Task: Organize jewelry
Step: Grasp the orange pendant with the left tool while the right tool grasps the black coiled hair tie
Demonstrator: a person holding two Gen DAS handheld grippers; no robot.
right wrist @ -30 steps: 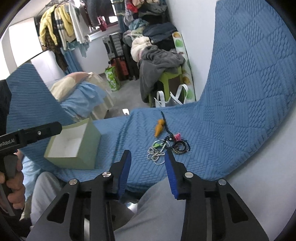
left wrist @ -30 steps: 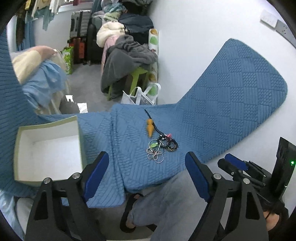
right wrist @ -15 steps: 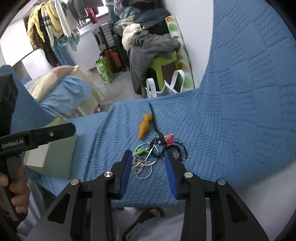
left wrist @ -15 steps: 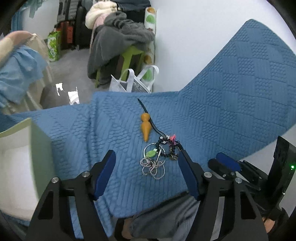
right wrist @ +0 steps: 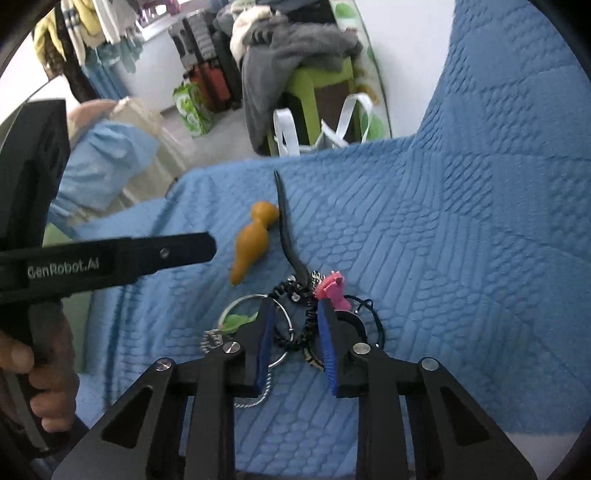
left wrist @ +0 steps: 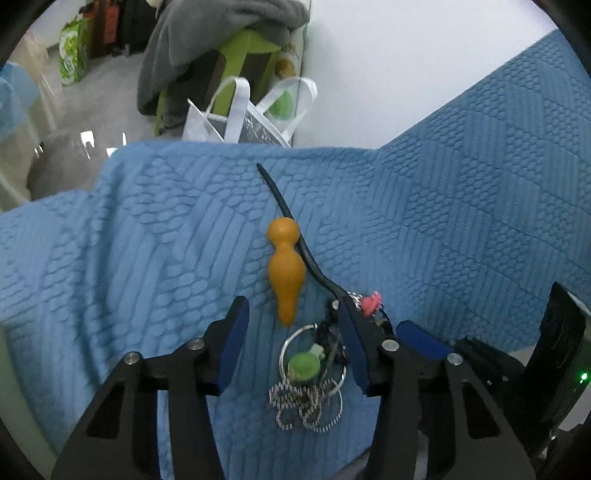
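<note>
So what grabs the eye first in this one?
The tangle of jewelry on the blue quilt: silver chain, rings, black cords and a pink charm, with an orange gourd-shaped pendant just beyond it. Both tongs, left and right, are down over the pile and closing, with strands between them but not yet pinched.

Lived-in bedroom: blue quilted bedspread (left wrist: 461, 206), hanging clothes (right wrist: 92, 26), suitcases (right wrist: 207, 74).
</note>
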